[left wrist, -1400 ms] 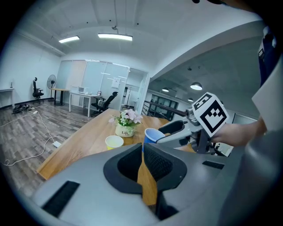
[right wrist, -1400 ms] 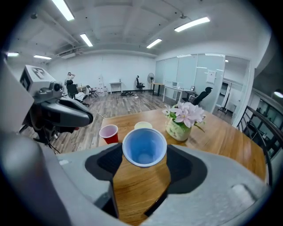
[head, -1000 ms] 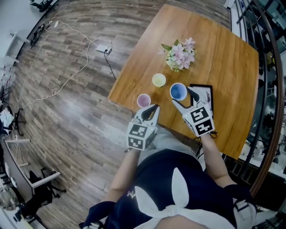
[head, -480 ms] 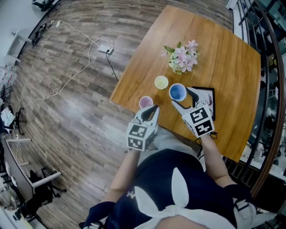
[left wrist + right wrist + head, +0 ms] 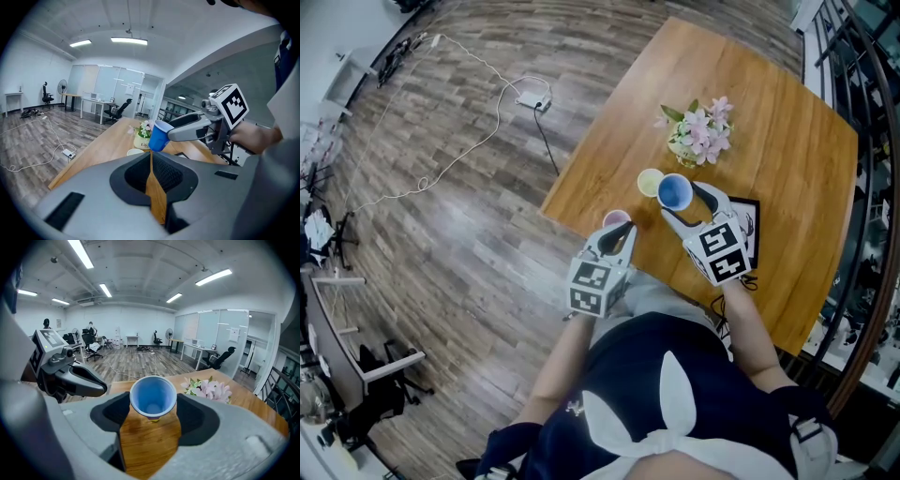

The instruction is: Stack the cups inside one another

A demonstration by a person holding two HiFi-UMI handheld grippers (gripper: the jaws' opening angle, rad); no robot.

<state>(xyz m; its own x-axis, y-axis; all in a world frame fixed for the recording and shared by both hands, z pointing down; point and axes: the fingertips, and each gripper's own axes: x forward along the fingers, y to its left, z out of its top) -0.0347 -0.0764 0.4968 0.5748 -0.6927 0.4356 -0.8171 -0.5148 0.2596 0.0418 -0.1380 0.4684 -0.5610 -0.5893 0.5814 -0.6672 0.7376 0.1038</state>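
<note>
Your right tongs [image 5: 678, 198] grip the blue cup [image 5: 153, 397] upright above the worktop [image 5: 769, 112], beside the yellow cup [image 5: 650, 182]. Your left tongs [image 5: 622, 228] are closed and empty. Centre the blue cup over the yellow one, then lower it straight.

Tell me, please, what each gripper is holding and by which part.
Right gripper grips the blue cup by its sides just below the rim; left gripper holds nothing.

Angled downward, the right gripper [image 5: 678, 199] clamps wide (left gripper [image 5: 619, 229] closed).
</note>
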